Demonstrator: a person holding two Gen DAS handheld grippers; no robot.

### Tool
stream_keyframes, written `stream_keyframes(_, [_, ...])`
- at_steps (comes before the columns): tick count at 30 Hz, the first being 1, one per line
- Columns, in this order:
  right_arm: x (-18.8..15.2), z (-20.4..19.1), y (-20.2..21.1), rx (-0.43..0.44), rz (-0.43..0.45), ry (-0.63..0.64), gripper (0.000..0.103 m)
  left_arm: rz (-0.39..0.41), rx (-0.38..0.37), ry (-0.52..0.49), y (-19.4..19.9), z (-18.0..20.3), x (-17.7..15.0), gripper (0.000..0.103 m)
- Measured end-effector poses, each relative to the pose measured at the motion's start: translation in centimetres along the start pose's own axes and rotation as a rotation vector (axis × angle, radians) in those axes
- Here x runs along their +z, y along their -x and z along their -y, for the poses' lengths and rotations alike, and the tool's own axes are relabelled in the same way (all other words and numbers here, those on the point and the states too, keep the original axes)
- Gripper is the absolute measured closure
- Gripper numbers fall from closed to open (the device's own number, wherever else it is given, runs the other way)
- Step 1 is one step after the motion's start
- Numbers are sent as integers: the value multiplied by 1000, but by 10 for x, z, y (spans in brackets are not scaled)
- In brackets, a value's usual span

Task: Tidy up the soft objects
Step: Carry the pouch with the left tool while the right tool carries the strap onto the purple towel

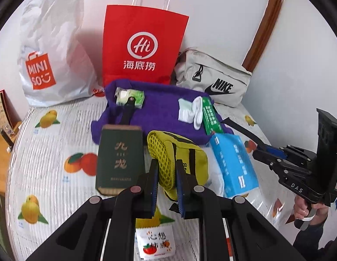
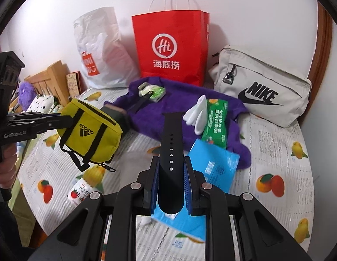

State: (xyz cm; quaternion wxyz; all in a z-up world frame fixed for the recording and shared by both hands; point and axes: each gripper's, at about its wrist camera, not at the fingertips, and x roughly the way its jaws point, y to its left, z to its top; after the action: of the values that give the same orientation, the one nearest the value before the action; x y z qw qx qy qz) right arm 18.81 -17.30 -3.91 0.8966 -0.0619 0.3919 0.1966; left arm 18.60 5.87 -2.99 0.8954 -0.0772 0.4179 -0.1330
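Observation:
My left gripper (image 1: 166, 184) is shut on a yellow Adidas pouch (image 1: 175, 163) and holds it above the bed; the pouch also shows in the right wrist view (image 2: 90, 134). My right gripper (image 2: 171, 180) is shut on a black watch strap (image 2: 171, 139) that sticks forward; this gripper shows in the left wrist view (image 1: 264, 152). A purple towel (image 1: 159, 108) lies on the bed with white socks (image 1: 190, 112), a green packet (image 1: 209, 117) and a green-white pack (image 1: 130, 96) on it. A blue tissue pack (image 1: 233, 165) lies beside it.
A red paper bag (image 1: 144, 45), a white Miniso bag (image 1: 51, 50) and a grey Nike bag (image 1: 214, 80) stand along the wall. A dark green box (image 1: 120, 161) and a tomato sachet (image 1: 155, 243) lie on the fruit-print bed cover (image 1: 48, 152). A wooden headboard (image 2: 48, 80) stands at the left.

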Motion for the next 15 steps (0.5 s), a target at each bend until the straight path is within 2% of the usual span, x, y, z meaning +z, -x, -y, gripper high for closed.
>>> stream_keyframes(15, [54,22,-52,-21,7,-59,83,1,-7,-8,-35,-7,51,89])
